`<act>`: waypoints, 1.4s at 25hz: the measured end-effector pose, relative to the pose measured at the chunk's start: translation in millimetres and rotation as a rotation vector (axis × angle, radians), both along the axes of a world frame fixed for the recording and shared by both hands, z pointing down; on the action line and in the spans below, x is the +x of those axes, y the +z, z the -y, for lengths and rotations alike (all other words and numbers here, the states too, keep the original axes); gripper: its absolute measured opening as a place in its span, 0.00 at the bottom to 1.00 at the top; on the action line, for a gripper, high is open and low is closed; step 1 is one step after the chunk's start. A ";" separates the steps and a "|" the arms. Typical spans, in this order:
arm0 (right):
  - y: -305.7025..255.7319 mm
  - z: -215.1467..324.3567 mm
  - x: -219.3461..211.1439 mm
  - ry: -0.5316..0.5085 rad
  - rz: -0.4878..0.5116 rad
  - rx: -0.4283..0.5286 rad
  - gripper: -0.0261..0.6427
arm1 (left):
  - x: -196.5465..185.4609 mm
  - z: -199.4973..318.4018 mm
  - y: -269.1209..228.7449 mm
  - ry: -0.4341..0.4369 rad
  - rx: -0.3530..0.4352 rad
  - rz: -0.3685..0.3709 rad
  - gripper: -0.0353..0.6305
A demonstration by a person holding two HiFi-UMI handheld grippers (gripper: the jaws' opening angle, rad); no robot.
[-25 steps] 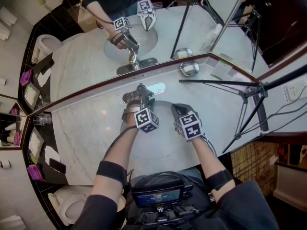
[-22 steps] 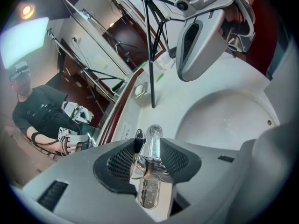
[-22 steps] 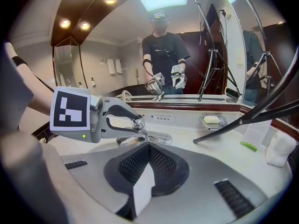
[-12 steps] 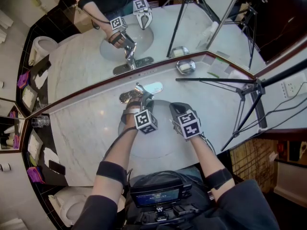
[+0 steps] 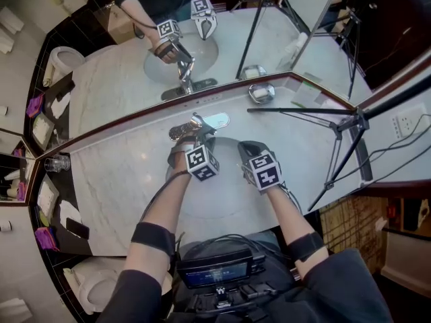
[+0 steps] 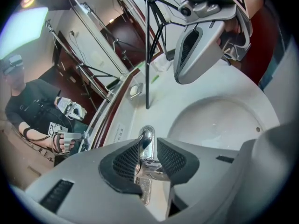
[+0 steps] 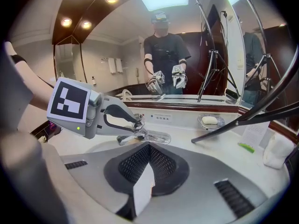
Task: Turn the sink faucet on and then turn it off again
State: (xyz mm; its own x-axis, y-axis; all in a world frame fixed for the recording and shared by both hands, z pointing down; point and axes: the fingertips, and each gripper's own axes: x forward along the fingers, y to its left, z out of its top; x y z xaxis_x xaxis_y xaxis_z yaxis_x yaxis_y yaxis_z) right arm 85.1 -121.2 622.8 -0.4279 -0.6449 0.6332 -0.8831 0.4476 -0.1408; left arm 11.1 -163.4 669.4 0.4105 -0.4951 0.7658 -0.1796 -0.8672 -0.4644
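At the back edge of a round white sink basin (image 5: 225, 206), sunk into a pale marble worktop (image 5: 121, 180), we see a chrome faucet (image 5: 214, 121) with its flat spout reaching out over the bowl. We hold a two-jaw gripper in each hand.

Our left gripper (image 6: 148, 149) points steeply down onto the faucet, and its jaws have just been closing. The faucet handle (image 6: 146, 138) stands between the two dark ribbed pads (image 6: 123, 161), which press on it from either side at a narrow spread.

Our right gripper (image 7: 148, 158) hangs over the bowl, just to the right of the faucet and nearer to us. It is apart from the left gripper and touches nothing. Its jaws are pressed together with nothing between them.

Behind the faucet a wall mirror (image 5: 121, 79) rises from the worktop and repeats the faucet, both grippers and our arms. Right of the faucet, along the mirror's foot, sits a small metal soap dish (image 5: 261, 93) with a pale bar in it. Further right of the faucet, the black legs of a tripod (image 5: 350, 130) reach over the worktop. Far left of the faucet, at the worktop's end, stands a clear drinking glass (image 5: 58, 165).
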 end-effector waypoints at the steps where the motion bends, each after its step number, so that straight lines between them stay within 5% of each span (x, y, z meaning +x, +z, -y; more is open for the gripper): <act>1: -0.5 0.7 0.5 -0.002 -0.001 0.006 0.07 | -1.8 -0.8 -6.0 -0.010 0.014 -0.014 0.20; 5: -12.8 2.5 -5.2 -0.010 0.001 0.021 0.07 | -16.6 -2.5 -31.8 -0.078 0.048 -0.087 0.05; 10: -19.3 2.8 -9.0 -0.023 -0.001 0.041 0.07 | -34.9 -11.6 -63.6 -0.151 0.038 -0.194 0.05; 25: -38.6 -11.3 -25.4 -0.097 0.009 0.088 0.07 | -124.6 -64.6 -129.9 -0.636 -0.130 -0.693 0.05; 35: -34.4 -29.8 -17.7 -0.100 0.031 0.080 0.07 | -157.2 -97.8 -128.0 -0.773 -0.136 -0.808 0.05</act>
State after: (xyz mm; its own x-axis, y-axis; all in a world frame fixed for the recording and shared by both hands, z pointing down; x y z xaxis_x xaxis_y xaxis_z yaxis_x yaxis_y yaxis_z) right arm 67.4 -91.5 588.4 -0.5109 -0.6458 0.5674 -0.8293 0.5441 -0.1275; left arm -146.1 -65.6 541.3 0.4299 -0.7639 0.4813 -0.8958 -0.4275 0.1216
